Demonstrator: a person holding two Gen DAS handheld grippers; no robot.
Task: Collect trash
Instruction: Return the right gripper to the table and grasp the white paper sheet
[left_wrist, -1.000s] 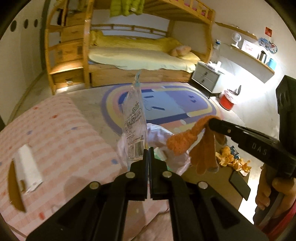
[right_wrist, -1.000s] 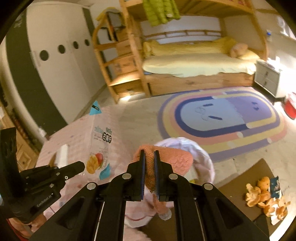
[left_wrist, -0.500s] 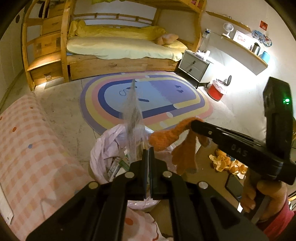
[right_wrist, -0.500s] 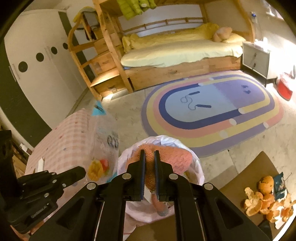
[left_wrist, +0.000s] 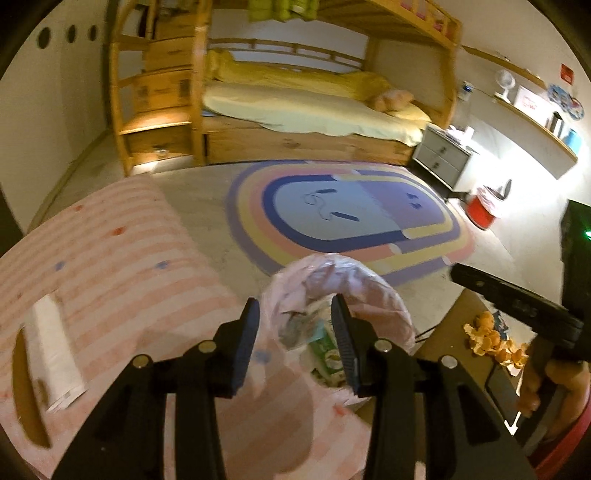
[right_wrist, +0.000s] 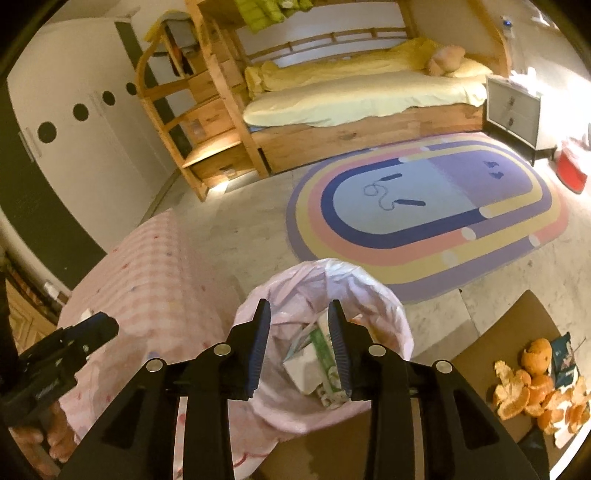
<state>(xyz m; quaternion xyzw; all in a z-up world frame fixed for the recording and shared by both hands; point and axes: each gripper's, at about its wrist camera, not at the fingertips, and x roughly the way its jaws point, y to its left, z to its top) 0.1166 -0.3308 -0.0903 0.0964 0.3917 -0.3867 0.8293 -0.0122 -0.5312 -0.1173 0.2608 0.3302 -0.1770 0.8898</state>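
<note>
A trash bin lined with a pale pink bag (left_wrist: 373, 291) (right_wrist: 373, 291) stands on the floor below both grippers, with a green-and-white carton (right_wrist: 325, 350) and wrappers inside. My left gripper (left_wrist: 295, 339) is open and empty above the bin's left side. My right gripper (right_wrist: 299, 343) is open and empty over the bin's mouth; it also shows at the right of the left wrist view (left_wrist: 517, 306). Orange peels (right_wrist: 532, 384) (left_wrist: 491, 339) lie on a brown table at the right, beside a dark snack packet (right_wrist: 563, 354).
A pink checked cloth surface (left_wrist: 110, 273) lies at the left with a white paper (left_wrist: 55, 354) on it. Beyond the bin are a colourful oval rug (right_wrist: 424, 206), a wooden bunk bed (right_wrist: 362, 96), a grey nightstand (right_wrist: 513, 107) and a red bin (left_wrist: 482, 208).
Both grippers opened. The clear snack wrapper left my left gripper and the orange sock left my right gripper; neither is held now. Both grippers now hang over the bin.
</note>
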